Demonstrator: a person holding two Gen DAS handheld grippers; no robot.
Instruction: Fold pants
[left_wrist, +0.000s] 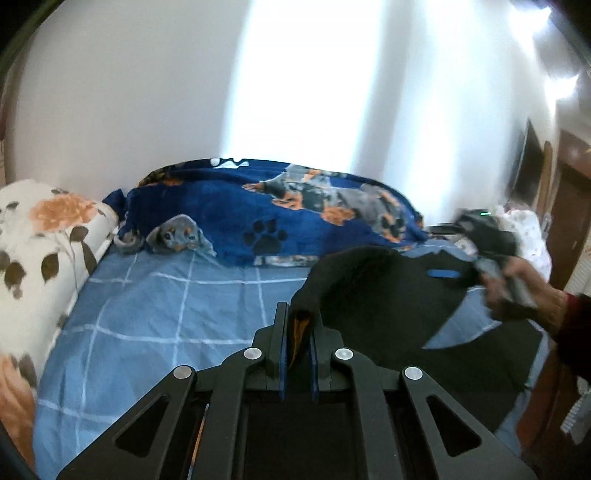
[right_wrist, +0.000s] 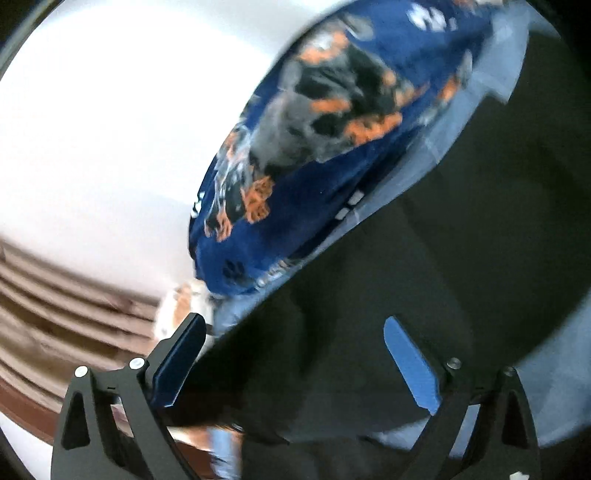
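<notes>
White wall and a bed (left_wrist: 155, 314) under a pale blue checked sheet make the setting; we take the bed as our landmark throughout.

Left tool (left_wrist: 298, 334): pads pressed together, pinching an edge of the black pants (left_wrist: 376, 295). An orange strip of lining or label shows in the pinch. The cloth rises from the tool and drapes away to the right above the bed, so we judge it is lifted clear of the sheet here, most likely to carry one part over another for a fold.

Right tool (right_wrist: 293, 341): jaws spread wide, one blue pad (right_wrist: 410, 363) lying against the black cloth, the other out past the cloth's edge. Nothing is pinched that we can see. This view is blurred and strongly tilted. From the left wrist view the same tool appears at the far right of the bed, gripped in a hand (left_wrist: 517, 284) with a dark red sleeve, also blurred. We read it as reaching for a second hold on the pants, so both ends can be controlled at once.

Pants overall: across the right half of the bed, partly raised, not yet folded flat as far as we can tell.

Beyond them, along the back of the bed by the wall, a dark blue fleece blanket (left_wrist: 280, 214) printed with dogs and paw marks lies bunched. At the bed's left end, a white pillow (left_wrist: 40, 236) with orange flowers. Brown woodwork stands off the right end.
</notes>
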